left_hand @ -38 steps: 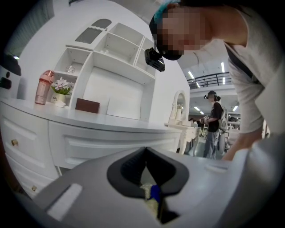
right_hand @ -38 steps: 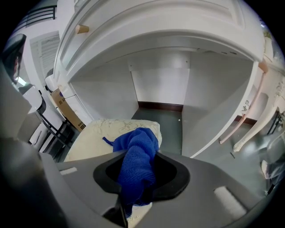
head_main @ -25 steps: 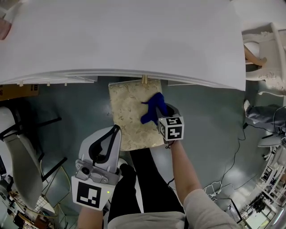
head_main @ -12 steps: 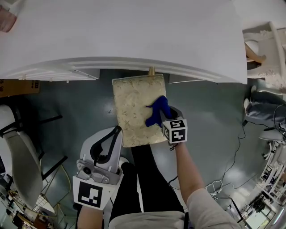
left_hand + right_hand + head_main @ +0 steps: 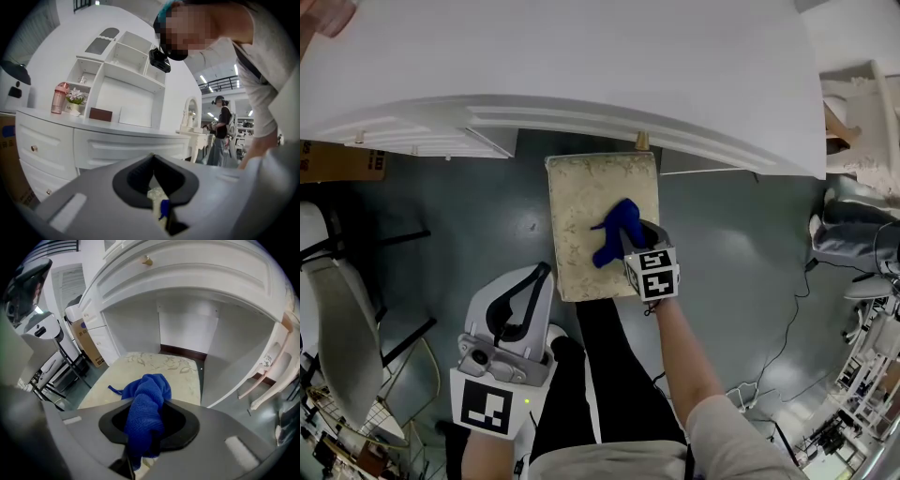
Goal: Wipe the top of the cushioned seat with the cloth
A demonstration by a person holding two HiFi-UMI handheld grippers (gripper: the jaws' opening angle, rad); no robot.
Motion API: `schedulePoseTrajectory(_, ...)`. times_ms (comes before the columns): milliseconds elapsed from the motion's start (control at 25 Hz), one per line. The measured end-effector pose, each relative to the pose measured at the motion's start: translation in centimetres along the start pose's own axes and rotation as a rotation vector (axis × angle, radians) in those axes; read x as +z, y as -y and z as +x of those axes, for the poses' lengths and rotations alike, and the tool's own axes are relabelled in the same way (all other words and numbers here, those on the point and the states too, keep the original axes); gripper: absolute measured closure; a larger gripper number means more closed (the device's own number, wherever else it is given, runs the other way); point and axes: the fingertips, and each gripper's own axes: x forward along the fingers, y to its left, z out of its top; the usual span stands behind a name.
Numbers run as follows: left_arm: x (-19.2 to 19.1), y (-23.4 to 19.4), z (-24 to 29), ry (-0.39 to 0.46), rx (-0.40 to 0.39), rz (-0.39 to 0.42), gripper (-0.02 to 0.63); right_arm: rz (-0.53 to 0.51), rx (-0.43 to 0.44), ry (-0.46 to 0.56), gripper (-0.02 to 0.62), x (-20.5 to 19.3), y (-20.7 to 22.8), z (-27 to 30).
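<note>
The cushioned seat (image 5: 581, 187) is a cream, floral-patterned rectangle on the grey floor, its far end tucked under the white dresser. A blue cloth (image 5: 614, 230) lies bunched on the seat's right half, and my right gripper (image 5: 630, 242) is shut on it, pressing it onto the cushion. In the right gripper view the cloth (image 5: 147, 401) spills out of the right gripper (image 5: 149, 427) over the seat (image 5: 164, 364). My left gripper (image 5: 546, 272) hangs left of the seat's near corner, shut and holding nothing. In the left gripper view the left gripper (image 5: 153, 159) points at the dresser.
The white dresser (image 5: 581, 66) overhangs the seat's far end. A grey office chair (image 5: 337, 319) and a cardboard box (image 5: 337, 161) are on the left. A white ornate chair (image 5: 862, 112) and floor cables (image 5: 787, 337) are on the right. A person (image 5: 220, 131) stands behind.
The right gripper has slid the blue cloth from the seat's right edge a little leftward toward its middle. The head view has shifted. The left gripper has stayed put.
</note>
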Motion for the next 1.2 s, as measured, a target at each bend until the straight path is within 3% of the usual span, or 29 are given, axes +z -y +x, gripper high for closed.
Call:
schedulePoseTrajectory(360,-0.6,-1.8,-2.3,-0.001,0.047,-0.016,0.606,-0.026,0.057,0.009,0.488,1.3,-5.4,1.4)
schedulePoseTrajectory(1200,-1.1,-2.2,-5.2,-0.001,0.100,-0.011,0.606,-0.070,0.158,0.026,0.485,3.0,-12.6,3.1)
